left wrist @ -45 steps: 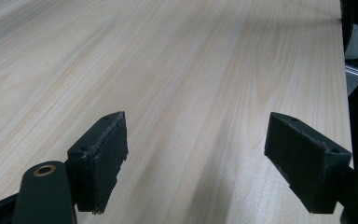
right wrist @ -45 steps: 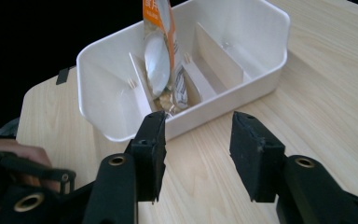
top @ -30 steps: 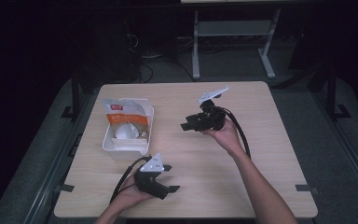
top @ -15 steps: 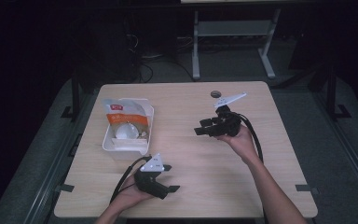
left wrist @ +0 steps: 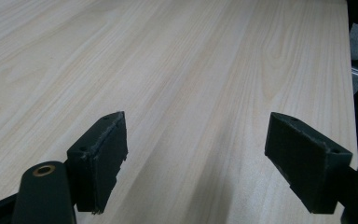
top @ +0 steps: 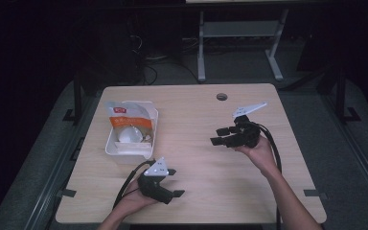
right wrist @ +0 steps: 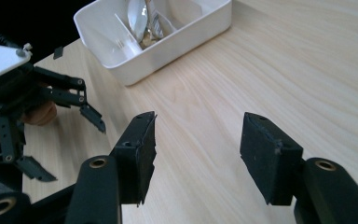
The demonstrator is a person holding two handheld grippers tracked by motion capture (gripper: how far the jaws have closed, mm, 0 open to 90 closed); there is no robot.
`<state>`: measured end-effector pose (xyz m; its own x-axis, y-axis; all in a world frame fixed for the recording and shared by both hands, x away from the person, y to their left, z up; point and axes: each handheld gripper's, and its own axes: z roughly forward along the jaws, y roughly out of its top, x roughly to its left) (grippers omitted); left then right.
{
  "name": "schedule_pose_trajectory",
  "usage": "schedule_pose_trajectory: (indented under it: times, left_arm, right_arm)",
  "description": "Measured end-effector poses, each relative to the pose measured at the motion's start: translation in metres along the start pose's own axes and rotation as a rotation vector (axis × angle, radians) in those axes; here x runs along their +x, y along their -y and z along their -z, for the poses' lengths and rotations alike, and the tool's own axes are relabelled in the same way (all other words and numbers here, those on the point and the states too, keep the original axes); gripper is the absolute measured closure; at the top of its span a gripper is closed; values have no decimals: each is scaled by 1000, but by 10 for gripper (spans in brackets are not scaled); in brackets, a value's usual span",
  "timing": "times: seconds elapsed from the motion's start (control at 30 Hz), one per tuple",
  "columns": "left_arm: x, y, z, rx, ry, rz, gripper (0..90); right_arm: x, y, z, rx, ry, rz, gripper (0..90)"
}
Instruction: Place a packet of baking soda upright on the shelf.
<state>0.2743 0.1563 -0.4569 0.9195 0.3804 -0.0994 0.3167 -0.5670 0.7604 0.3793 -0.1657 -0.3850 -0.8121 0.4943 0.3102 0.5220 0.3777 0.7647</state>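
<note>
Two tools, left (top: 171, 182) and right (top: 219, 136), gape empty over bare bench (top: 196, 163); right's jaws just widened; tray (top: 130, 149) far-left, long axis near-far.

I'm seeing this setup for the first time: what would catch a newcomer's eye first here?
Probably the white bin on the left part of the wooden table, with an orange-labelled pouch leaning in it and something pale and rounded below that. Next come the two black grippers: the right gripper is held above the table's right half with nothing between its jaws, which have just been opening, and the left gripper rests near the front edge, open and empty.
</note>
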Motion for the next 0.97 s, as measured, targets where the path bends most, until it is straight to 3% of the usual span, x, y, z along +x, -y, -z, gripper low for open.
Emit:
schedule_pose_trajectory:
  times: [0.77,0.97]
  left_arm:
    - [0,0,-1,1,-3,1,207]
    - [0,1,-1,6,-1,2,207]
  right_arm:
    - [18,54,18,28,-8,-14,433]
    - [27,79,20,29,5,-17,412]
